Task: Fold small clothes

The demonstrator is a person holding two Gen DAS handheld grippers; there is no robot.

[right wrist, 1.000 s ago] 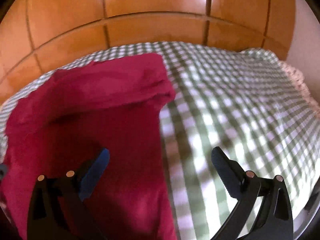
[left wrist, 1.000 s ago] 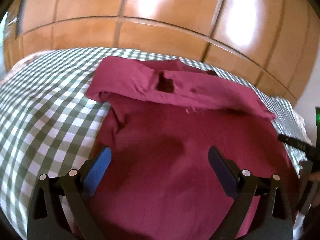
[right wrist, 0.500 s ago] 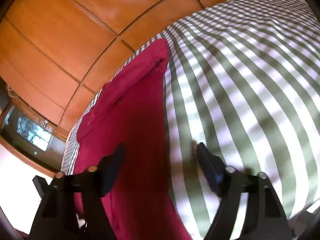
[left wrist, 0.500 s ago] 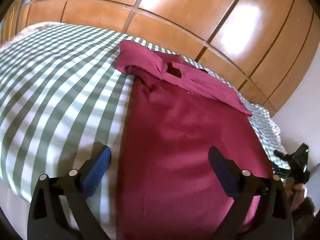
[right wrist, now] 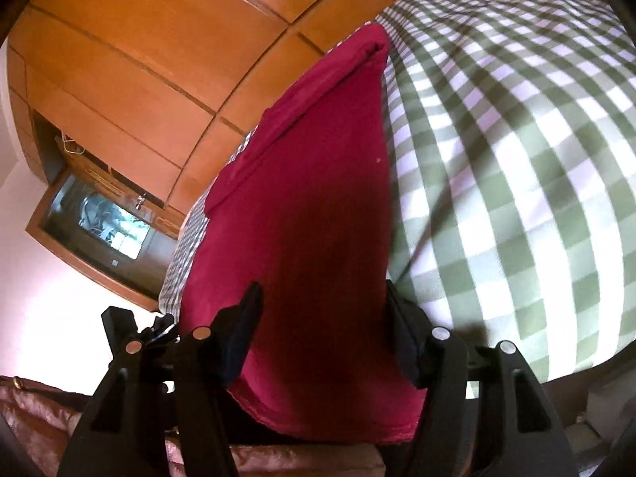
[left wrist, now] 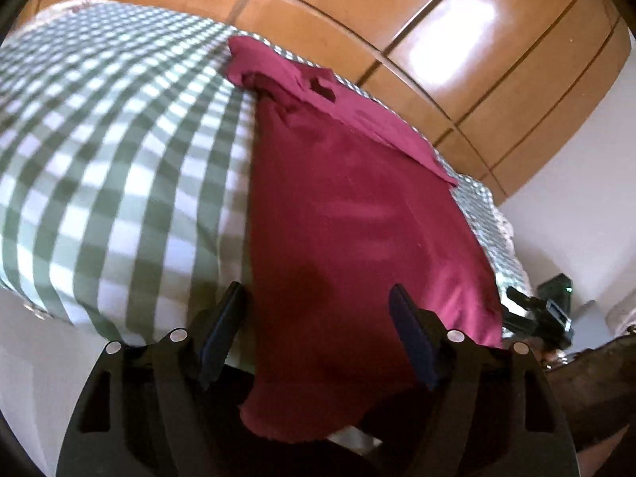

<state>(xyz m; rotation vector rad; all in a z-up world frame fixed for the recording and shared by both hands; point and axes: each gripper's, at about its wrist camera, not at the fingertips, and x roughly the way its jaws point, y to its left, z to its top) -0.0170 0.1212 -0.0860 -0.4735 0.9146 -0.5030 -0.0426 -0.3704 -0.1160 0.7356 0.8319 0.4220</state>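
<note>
Lying lengthwise across a bed, a dark red garment (left wrist: pixel 357 214) with its far end folded over near the upper middle of the left wrist view and its near hem drooping over the bed's edge at the bottom centre. Spread beneath it, a green-and-white checked bedspread (left wrist: pixel 111 139), filling the left of that view and the right of the right wrist view (right wrist: pixel 516 159). Straddling the garment's near left corner, the left hand-held gripper (left wrist: pixel 318 342): jaws just been closing, cloth between them, pads apart from the fabric, so released. Straddling the opposite near corner (right wrist: pixel 318 278) in the right wrist view, the right hand-held gripper (right wrist: pixel 324 342): jaws likewise just been closing, red cloth filling the gap; cannot tell whether the pads press on it. Visible at the right edge of the left wrist view, the other black tool beside the hem. Behind the bed, glossy wooden wardrobe panels (left wrist: pixel 437 39) across the top of both views; at the left of the right wrist view, a dark framed glass panel (right wrist: pixel 99 218) against a pale wall.
</note>
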